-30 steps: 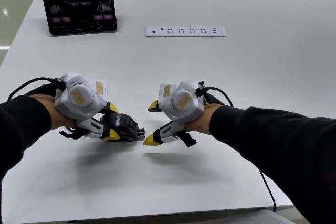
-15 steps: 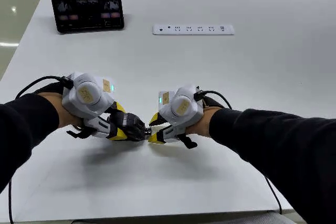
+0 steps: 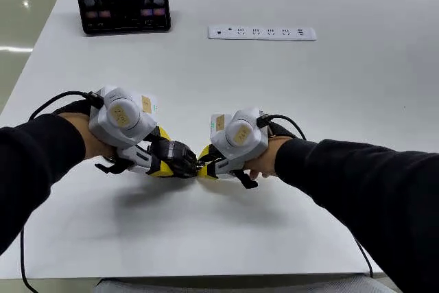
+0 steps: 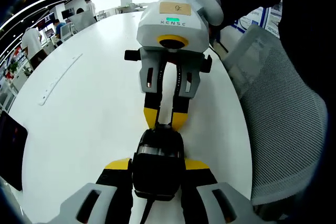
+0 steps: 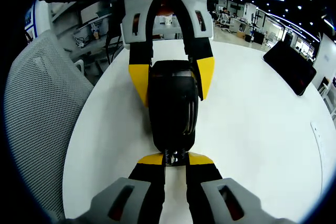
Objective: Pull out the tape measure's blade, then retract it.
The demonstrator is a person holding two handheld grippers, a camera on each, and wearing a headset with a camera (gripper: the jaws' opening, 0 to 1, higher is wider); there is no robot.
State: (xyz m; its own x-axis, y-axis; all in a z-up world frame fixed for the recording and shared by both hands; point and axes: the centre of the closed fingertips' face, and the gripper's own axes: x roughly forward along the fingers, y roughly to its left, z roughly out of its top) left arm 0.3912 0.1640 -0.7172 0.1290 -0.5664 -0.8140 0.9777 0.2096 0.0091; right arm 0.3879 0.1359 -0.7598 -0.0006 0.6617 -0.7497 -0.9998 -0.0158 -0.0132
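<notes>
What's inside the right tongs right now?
The right tongs are pinched on a small metal tab at the tape measure's nose; the left tongs clamp its body. Whether any blade is out is hidden by the yellow tips.

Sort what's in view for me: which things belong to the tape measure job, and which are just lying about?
Job: tape measure, held in the left gripper; its blade tip, pinched by the right gripper.
Lying about: tablet and power strip at the far side of the table; mesh chair beside the table.
</notes>
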